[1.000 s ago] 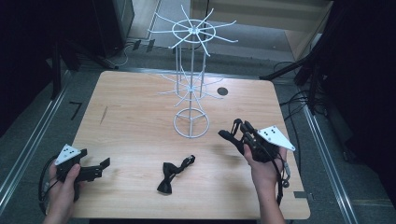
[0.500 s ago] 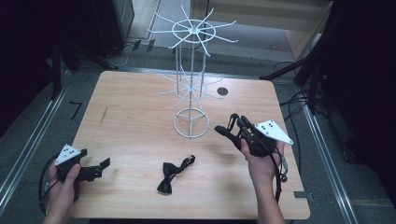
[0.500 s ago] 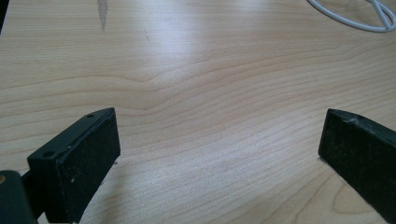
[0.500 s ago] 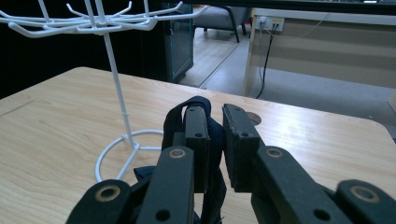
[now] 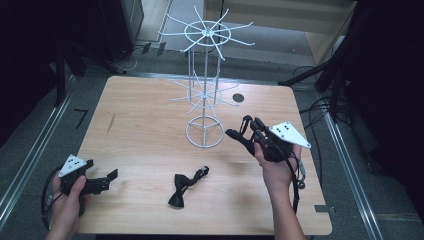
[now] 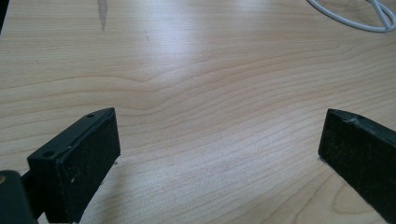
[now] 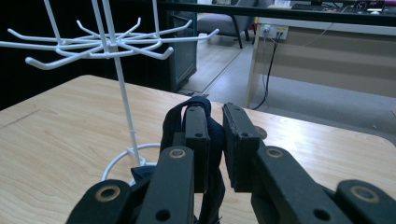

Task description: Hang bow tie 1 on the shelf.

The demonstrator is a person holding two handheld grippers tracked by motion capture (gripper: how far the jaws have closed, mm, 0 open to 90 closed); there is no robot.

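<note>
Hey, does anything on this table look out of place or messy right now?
One black bow tie lies crumpled on the table, strap trailing, not hung on the white rack. The right hand-held gripper pinches another dark bow tie.

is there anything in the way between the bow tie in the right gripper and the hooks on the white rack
Nothing visible. The right gripper holds a black bow tie just right of the rack, with open air between it and the lower hooks. The second bow tie lies on the table, out of the path.
</note>
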